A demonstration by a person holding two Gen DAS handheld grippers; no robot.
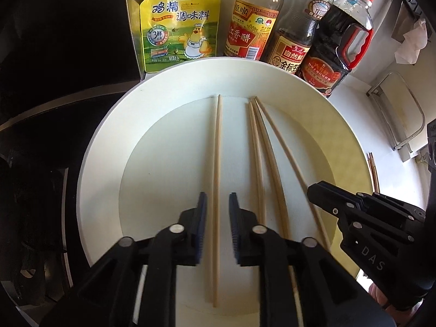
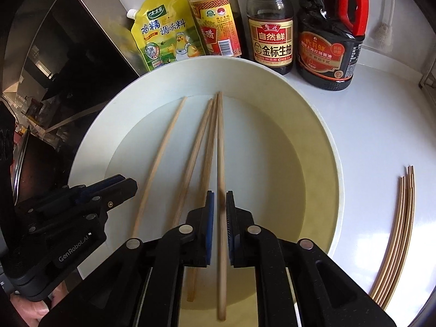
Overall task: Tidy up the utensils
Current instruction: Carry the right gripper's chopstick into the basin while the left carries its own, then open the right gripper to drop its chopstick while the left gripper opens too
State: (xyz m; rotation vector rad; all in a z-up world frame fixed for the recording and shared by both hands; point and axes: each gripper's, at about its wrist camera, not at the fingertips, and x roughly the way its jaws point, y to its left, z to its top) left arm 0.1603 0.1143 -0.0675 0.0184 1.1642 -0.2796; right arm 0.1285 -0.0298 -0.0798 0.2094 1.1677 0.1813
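Several wooden chopsticks lie in a large white bowl point(image 1: 109, 141), also in the right wrist view point(image 2: 321, 136). My left gripper point(image 1: 217, 200) is open, its blue pads either side of the leftmost chopstick point(image 1: 217, 147), not touching it. It also shows in the right wrist view point(image 2: 120, 184). My right gripper point(image 2: 218, 199) straddles the rightmost chopstick point(image 2: 220, 141) with narrow jaws; whether the pads touch it is unclear. It also shows in the left wrist view point(image 1: 316, 190). Two more chopsticks point(image 2: 201, 141) lie between. A bundle of chopsticks point(image 2: 400, 231) lies on the counter to the right.
Behind the bowl stand a yellow seasoning pouch point(image 1: 177, 24), a vinegar bottle point(image 1: 253, 24), a soy sauce bottle point(image 2: 271, 35) and a dark jug with a red handle point(image 2: 331, 38). A black stove point(image 1: 54, 109) lies left. A wire rack point(image 1: 400, 120) stands right.
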